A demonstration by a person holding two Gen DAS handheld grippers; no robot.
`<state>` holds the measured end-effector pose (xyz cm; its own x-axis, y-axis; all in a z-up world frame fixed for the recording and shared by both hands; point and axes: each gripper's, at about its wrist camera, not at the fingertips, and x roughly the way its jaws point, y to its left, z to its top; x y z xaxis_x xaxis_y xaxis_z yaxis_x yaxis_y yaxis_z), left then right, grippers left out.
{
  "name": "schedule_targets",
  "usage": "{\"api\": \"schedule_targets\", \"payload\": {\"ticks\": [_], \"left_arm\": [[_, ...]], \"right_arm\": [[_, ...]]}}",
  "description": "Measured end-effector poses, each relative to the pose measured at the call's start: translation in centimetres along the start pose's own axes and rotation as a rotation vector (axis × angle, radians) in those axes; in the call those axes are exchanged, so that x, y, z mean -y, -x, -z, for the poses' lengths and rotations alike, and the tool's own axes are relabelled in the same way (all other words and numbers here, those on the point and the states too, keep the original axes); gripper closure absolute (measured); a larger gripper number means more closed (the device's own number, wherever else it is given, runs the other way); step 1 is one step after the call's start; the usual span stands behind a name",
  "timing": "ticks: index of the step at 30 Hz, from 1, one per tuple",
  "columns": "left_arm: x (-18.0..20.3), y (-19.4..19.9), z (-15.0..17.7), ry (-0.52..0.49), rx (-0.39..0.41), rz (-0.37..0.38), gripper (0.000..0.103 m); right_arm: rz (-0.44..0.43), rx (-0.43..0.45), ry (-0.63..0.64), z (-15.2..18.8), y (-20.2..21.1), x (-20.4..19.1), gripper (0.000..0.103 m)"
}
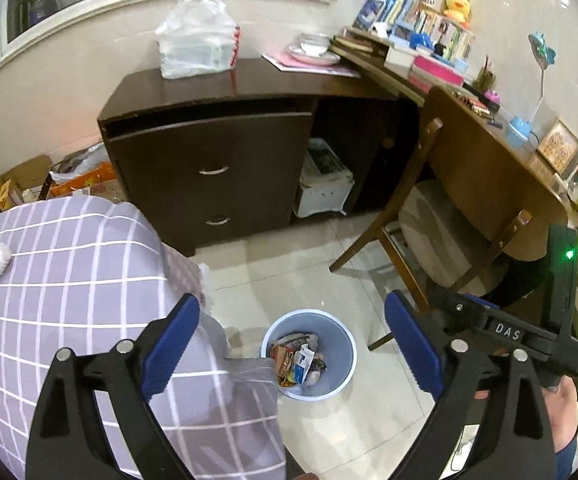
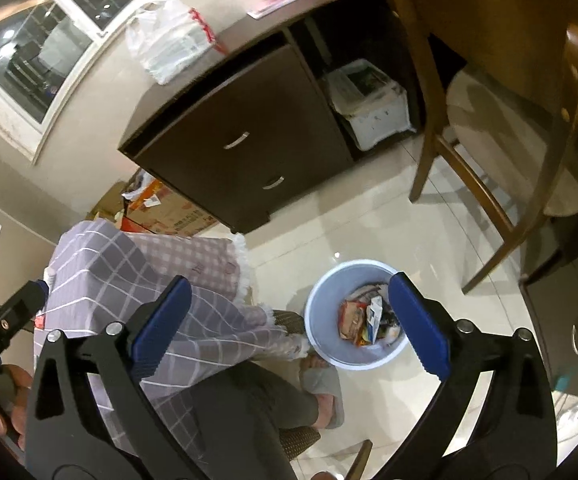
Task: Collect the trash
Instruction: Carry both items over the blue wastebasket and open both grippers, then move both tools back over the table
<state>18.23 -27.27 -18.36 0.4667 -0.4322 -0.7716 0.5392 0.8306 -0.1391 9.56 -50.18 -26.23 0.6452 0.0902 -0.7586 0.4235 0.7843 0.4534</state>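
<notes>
Here both claws gape empty: left gripper (image 1: 292, 346) and right gripper (image 2: 291, 322) above the bin (image 1: 345, 354) of wrappers (image 1: 299, 362), their print seemingly unreadable; "DAS" (image 1: 507, 331) marks the right tool.

Checked bedspread (image 1: 89, 280) hides the bin's (image 1: 341, 344) near rim

Bare floor tiles (image 1: 389, 392) surround the bin (image 1: 309, 354) (checked bedding (image 1: 89, 280) crowds its left, chair (image 1: 429, 240) beyond).

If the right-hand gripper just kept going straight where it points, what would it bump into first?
Probably the pale blue trash bin on the floor, or the tiles just beside it. The right gripper is open and empty; depth is hard to judge.
</notes>
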Motion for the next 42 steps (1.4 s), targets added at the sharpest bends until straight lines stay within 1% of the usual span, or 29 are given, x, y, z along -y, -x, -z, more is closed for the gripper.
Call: {"api": "schedule_targets", "payload": {"ticks": [6, 11, 14, 20, 26, 32, 39, 42], "left_arm": [[-1.4, 3.4, 0.0, -0.002, 0.067, -0.020, 0.010], [-3.1, 5.8, 0.1, 0.015, 0.112, -0.045, 0.009], [-4.7, 7.1, 0.3, 0.038, 0.130, -0.058, 0.009], [-8.1, 9.8, 1.4, 0.081, 0.175, -0.107, 0.009], [-12.2, 12.7, 3.3, 0.132, 0.210, -0.164, 0.009], [-17.0, 15.7, 5.9, 0.193, 0.239, -0.231, 0.009], [-23.4, 18.4, 9.8, 0.282, 0.253, -0.309, 0.009], [-25.7, 19.5, 11.8, 0.295, 0.250, -0.347, 0.009]], "right_arm": [[-0.044, 0.045, 0.082, -0.8, 1.9, -4.7, 0.006], [-0.089, 0.063, 0.174, -1.1, 3.0, -9.6, 0.006], [-0.109, 0.067, 0.215, -0.9, 3.2, -11.9, 0.006], [-0.155, 0.066, 0.299, -0.6, 3.5, -16.5, 0.006], [-0.198, 0.051, 0.382, 0.1, 3.3, -21.2, 0.006], [-0.244, 0.020, 0.475, 1.7, 2.5, -26.5, 0.006], [-0.299, -0.058, 0.606, 5.3, 0.2, -33.2, 0.006], [-0.318, -0.093, 0.664, 7.1, -0.9, -35.9, 0.006]]}}
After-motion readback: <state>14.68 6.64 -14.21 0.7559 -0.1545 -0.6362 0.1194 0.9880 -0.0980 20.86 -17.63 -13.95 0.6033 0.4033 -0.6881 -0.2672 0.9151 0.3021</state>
